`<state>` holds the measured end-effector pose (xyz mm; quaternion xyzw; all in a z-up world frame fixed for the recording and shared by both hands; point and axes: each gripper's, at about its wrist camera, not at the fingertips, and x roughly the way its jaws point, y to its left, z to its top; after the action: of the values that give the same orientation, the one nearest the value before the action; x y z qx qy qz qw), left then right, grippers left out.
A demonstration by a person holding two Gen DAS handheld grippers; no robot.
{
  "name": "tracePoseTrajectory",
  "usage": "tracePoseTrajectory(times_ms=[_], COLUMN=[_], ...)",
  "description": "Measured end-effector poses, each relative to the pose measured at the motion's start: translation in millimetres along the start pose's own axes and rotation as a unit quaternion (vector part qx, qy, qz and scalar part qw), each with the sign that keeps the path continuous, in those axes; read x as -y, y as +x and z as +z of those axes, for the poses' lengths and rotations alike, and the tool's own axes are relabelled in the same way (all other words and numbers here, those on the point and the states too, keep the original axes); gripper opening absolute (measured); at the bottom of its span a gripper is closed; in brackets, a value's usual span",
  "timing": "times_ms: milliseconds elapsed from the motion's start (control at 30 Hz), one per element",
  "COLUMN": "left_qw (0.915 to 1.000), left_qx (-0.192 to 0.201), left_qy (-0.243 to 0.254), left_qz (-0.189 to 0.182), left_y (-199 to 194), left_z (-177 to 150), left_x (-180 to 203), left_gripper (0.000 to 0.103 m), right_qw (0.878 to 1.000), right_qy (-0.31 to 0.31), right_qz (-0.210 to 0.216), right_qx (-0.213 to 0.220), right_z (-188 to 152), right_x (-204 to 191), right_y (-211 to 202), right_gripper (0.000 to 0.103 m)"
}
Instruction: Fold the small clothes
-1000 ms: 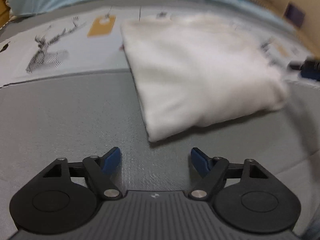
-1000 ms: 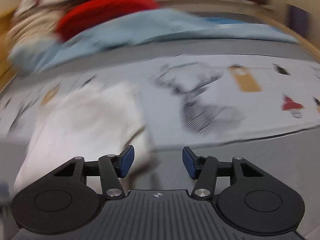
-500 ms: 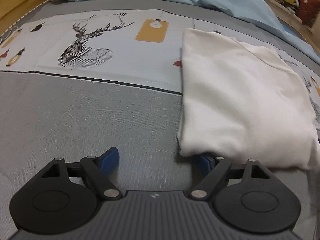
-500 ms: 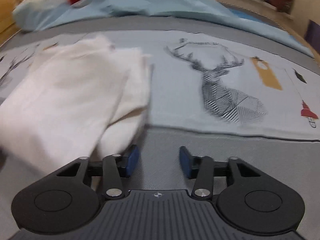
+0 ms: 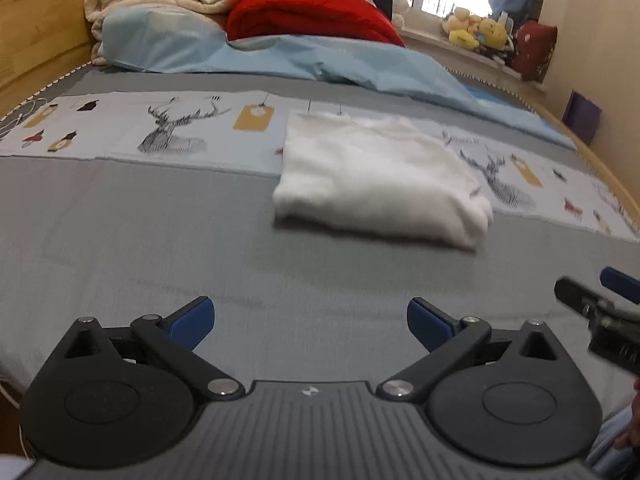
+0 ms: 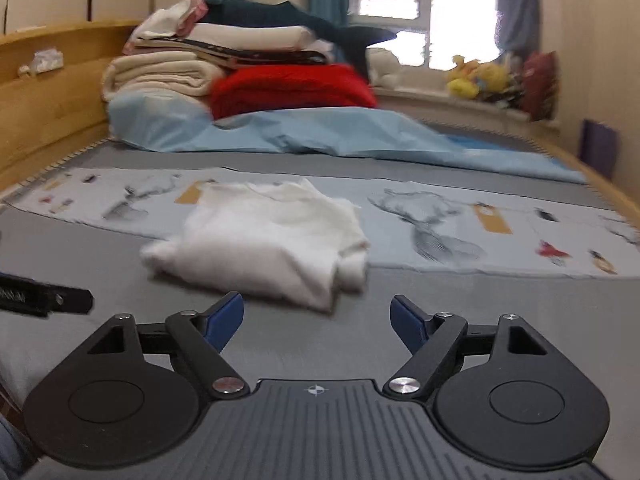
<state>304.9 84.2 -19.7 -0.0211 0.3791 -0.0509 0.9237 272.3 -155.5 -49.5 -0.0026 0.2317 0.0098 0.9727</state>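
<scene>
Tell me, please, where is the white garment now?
The white garment lies folded on the bed, across the edge between the grey area and the deer-print strip, centre-right in the left wrist view, ahead of both open grippers and apart from them.

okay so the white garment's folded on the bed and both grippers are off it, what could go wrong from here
1. The fold looks loose: in the right wrist view, layers of the garment bulge at its right corner, so it may slump or unfold if nudged.
2. The left gripper and right gripper, both open and empty, sit close together and could bump.
</scene>
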Motion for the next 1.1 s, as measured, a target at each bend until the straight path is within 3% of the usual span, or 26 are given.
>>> tracePoseTrajectory(times_ms=[67,133,300,500,1100], left_qw=[0.9999,0.9998,0.9992,0.9989,0.9982], left_qx=[-0.014,-0.020,0.006,0.013,0.017], left_qy=[0.000,0.004,0.008,0.023,0.041], left_qz=[0.008,0.001,0.039,0.039,0.040], left_y=[8,15,16,20,25], left_z=[-5,-4,-3,-1,0], left_x=[2,2,3,7,13], left_gripper=[0.102,0.102,0.102,0.102,0.102], right_qw=[1.000,1.000,0.998,0.996,0.998], right_qy=[-0.011,-0.014,-0.058,-0.081,-0.055], right_qz=[-0.011,-0.002,-0.005,-0.022,-0.023], right_qx=[-0.020,-0.014,0.015,0.020,-0.005], right_z=[-11,-14,-17,-20,-19], right_x=[-9,-15,-24,-31,-21], right_y=[-4,-9,-8,-2,11], right_gripper=[0.082,0.082,0.082,0.082,0.082])
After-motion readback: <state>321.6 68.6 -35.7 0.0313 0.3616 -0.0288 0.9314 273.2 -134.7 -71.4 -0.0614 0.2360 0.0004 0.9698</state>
